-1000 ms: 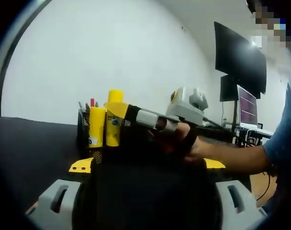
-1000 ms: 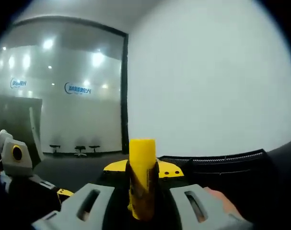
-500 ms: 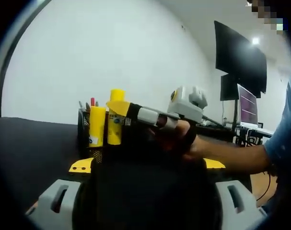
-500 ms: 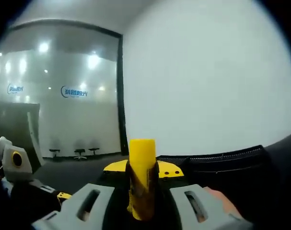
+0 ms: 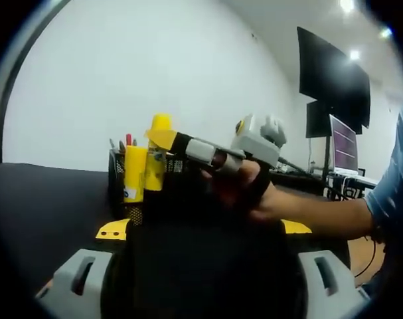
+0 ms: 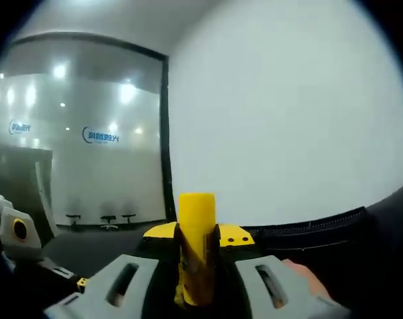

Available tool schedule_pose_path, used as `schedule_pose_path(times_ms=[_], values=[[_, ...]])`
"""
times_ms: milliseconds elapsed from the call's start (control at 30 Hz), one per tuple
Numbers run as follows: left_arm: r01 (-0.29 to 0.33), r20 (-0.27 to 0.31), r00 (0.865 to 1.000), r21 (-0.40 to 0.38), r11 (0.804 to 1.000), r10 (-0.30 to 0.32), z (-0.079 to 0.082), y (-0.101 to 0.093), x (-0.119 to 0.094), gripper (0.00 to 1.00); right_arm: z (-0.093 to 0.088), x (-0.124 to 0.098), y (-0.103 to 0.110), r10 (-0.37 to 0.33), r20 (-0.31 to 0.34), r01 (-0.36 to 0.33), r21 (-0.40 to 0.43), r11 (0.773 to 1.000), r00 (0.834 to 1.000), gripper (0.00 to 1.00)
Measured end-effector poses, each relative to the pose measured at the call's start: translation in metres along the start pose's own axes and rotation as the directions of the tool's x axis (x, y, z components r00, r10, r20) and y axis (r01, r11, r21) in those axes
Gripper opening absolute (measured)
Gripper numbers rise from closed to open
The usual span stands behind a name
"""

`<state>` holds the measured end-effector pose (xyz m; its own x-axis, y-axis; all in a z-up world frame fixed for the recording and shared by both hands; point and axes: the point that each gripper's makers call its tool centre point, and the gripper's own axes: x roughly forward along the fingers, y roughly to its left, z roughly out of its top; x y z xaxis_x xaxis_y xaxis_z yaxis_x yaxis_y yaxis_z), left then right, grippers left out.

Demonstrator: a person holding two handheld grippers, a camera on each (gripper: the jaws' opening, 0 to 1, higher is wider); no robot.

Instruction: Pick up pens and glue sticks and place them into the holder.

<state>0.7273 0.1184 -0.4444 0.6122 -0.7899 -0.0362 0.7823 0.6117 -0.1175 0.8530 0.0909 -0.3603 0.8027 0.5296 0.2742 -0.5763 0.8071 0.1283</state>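
Dark tabletop (image 5: 48, 206) before a plain white wall; monitors stand at the far right. Nearest, in the left gripper view, the left gripper (image 5: 201, 266) shows wide-set jaws, nothing visible between them. Beyond, the right gripper (image 5: 162, 138) pinches an upright yellow glue stick (image 6: 196, 246), poised at the rim of the black mesh holder (image 5: 119, 183), where another glue stick (image 5: 134, 174) and pens (image 5: 127, 141) already stand. Good practice: keep the stick vertical, centre it over a free gap, lower before releasing.
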Motion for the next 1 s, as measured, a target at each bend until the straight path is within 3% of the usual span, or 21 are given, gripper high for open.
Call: schedule_pose_path(times_ms=[433,833,1000], values=[[-0.006,-0.005,1.0,-0.001,1.0,0.006,-0.001,0.0,-0.001,0.84,-0.012,-0.003,0.0,-0.024,-0.029,0.025,0.024,0.999,0.999,0.18],[-0.006,-0.01,1.0,0.002,1.0,0.006,-0.002,0.001,0.0,0.84,-0.011,-0.005,0.012,0.017,-0.025,-0.016,0.031,0.999,1.0,0.18],[-0.006,-0.007,1.0,-0.002,1.0,0.006,-0.001,0.002,0.0,0.83,-0.007,-0.015,0.028,0.061,-0.044,-0.062,-0.039,0.997,0.997,0.18]])
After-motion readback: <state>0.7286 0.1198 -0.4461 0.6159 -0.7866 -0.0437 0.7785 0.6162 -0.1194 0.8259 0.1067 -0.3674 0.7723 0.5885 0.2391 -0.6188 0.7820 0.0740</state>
